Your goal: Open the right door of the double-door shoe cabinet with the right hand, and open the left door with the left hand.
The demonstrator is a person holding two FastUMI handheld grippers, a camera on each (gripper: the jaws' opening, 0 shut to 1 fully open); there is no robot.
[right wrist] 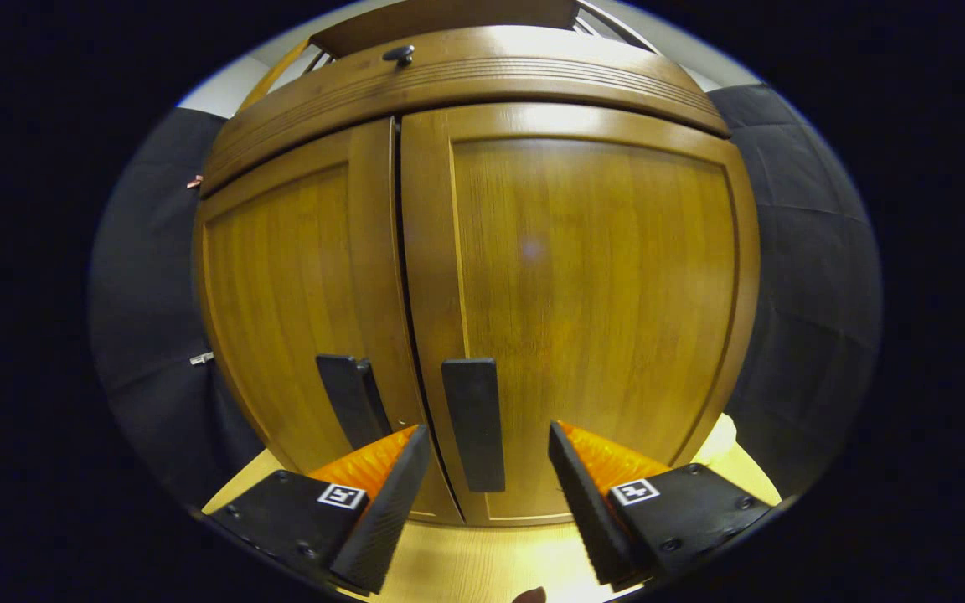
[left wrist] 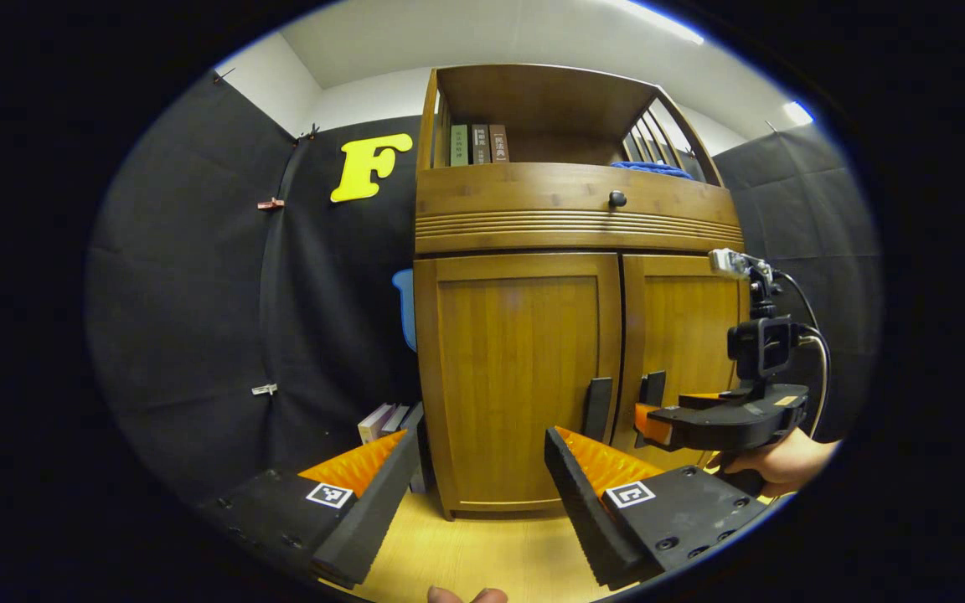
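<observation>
In the right gripper view, the right gripper [right wrist: 482,469] stands wide open with nothing between its fingers. It is close in front of the shoe cabinet [right wrist: 482,75], and the dark vertical handle of the right door [right wrist: 474,423] appears in the gap between the two fingers, nearer the left one; whether either finger touches it cannot be told. The right door [right wrist: 600,285] is closed, as is the left door [right wrist: 290,293], whose own dark handle [right wrist: 348,400] sits just beside the centre seam.

In the left gripper view, the left gripper [left wrist: 478,461] is also spread wide and holds nothing. It hangs farther back from the cabinet, aimed at the left door [left wrist: 524,377], with the light wooden floor [left wrist: 482,553] below. Farther off, the right gripper [left wrist: 700,423] shows from the side, held by a hand [left wrist: 780,461], its tips right at the two door handles [left wrist: 621,402].

Both doors are shut flush, so the lower compartment's contents are hidden. Above them runs a drawer front with a small dark knob [left wrist: 617,199]. The open shelf on top carries three upright books [left wrist: 479,144] at its left end and something blue [left wrist: 654,168] at its right. A few more books [left wrist: 390,419] stand on the floor beside the cabinet's left side, against the black cloth wall.
</observation>
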